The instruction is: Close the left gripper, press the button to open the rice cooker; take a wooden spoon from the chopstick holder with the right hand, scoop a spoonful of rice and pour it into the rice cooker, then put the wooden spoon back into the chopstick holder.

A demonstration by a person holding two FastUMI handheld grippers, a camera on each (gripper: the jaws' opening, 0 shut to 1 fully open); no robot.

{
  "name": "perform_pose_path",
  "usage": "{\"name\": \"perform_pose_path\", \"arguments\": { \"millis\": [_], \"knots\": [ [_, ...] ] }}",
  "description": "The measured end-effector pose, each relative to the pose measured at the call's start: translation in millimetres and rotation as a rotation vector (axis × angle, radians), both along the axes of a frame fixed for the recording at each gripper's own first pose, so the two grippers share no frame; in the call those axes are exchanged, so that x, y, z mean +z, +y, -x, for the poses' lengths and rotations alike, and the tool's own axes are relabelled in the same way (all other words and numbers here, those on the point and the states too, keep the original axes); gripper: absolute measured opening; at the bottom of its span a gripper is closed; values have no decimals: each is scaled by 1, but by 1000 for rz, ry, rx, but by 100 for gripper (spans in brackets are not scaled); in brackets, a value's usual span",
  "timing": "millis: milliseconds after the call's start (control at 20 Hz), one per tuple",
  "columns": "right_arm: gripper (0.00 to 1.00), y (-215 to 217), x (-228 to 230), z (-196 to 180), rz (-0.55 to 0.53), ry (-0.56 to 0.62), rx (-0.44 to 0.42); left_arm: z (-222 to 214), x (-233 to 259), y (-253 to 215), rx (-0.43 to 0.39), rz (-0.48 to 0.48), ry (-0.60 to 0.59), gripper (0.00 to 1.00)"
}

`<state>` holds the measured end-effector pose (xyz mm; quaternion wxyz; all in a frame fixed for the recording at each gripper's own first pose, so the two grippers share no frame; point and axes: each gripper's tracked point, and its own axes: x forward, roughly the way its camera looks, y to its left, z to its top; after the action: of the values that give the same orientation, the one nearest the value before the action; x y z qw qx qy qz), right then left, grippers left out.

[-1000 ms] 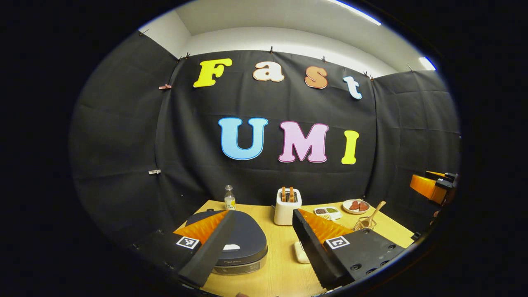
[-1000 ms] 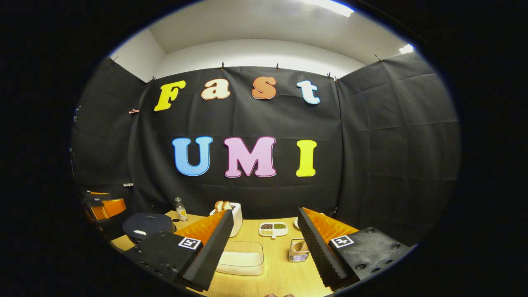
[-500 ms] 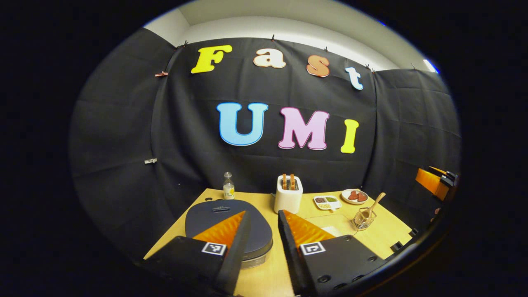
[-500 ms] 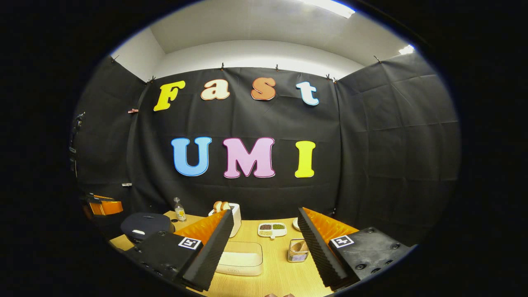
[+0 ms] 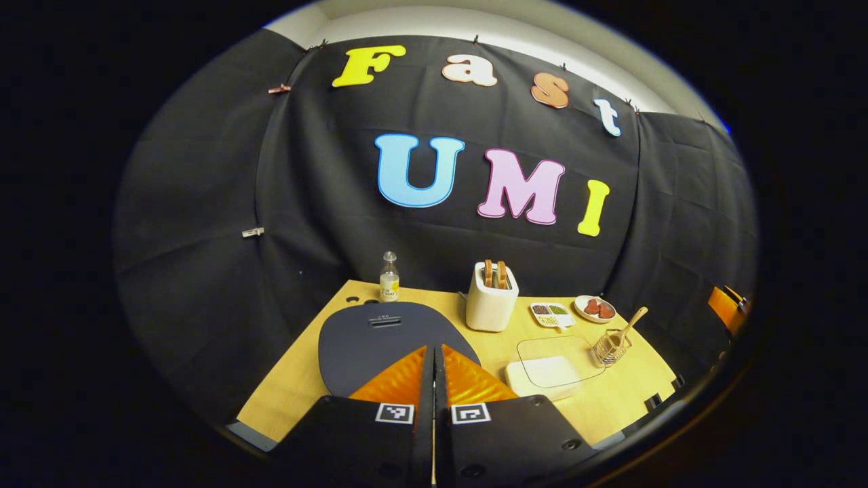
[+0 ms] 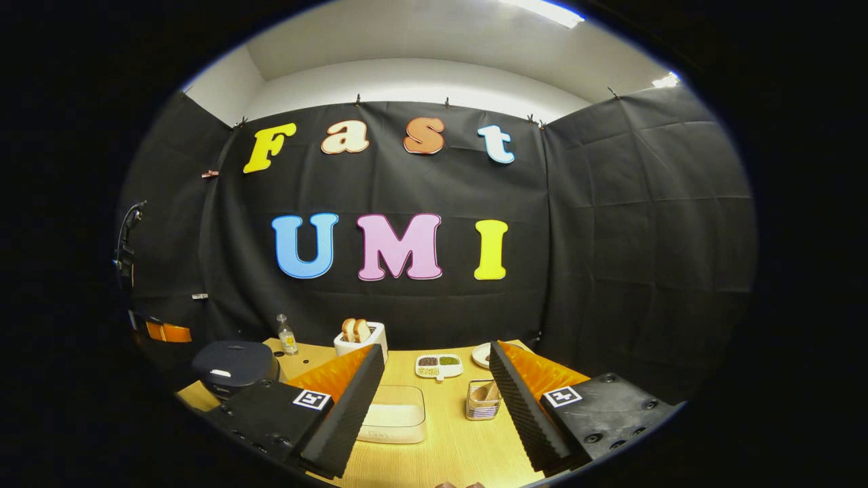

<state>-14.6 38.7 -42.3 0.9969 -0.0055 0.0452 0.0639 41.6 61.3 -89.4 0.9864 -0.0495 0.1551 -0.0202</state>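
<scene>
With its jaws pressed together on nothing, the left gripper [image 5: 434, 366] hovers above the lidded rice cooker [image 5: 380, 335]. At two o'clock, the wooden spoon [image 5: 629, 325] stands in the chopstick holder [image 5: 610, 348]. Right gripper [image 6: 434, 386] jaws gape wide over the bench [image 6: 451, 454].

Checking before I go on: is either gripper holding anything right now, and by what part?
Nothing is held. The left gripper is shut on itself above the rice cooker; the right gripper is open, and the spoon stands in its holder.

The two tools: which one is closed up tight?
The left tool: its two fingers meet with no gap, above the rice cooker. The right tool has its fingers spread wide apart over the table.
</scene>
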Motion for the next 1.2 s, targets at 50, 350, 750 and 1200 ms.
{"name": "perform_pose_path", "arguments": {
  "millis": [50, 350, 750, 1200],
  "knots": [
    [98, -1, -1, 1, -1, 2, -7, -4, -8, 0, -8, 7, 19, 6],
    [98, -7, -11, 4, 13, 32, -41, -30, -61, 14, 2, 40, 158, 6],
    [98, -7, -20, 5, 37, 63, -50, -36, -97, 11, -23, 47, 245, 6],
    [98, 5, -29, -1, 30, 86, -4, -36, -109, 11, -6, 71, 333, 7]
  ]
}}
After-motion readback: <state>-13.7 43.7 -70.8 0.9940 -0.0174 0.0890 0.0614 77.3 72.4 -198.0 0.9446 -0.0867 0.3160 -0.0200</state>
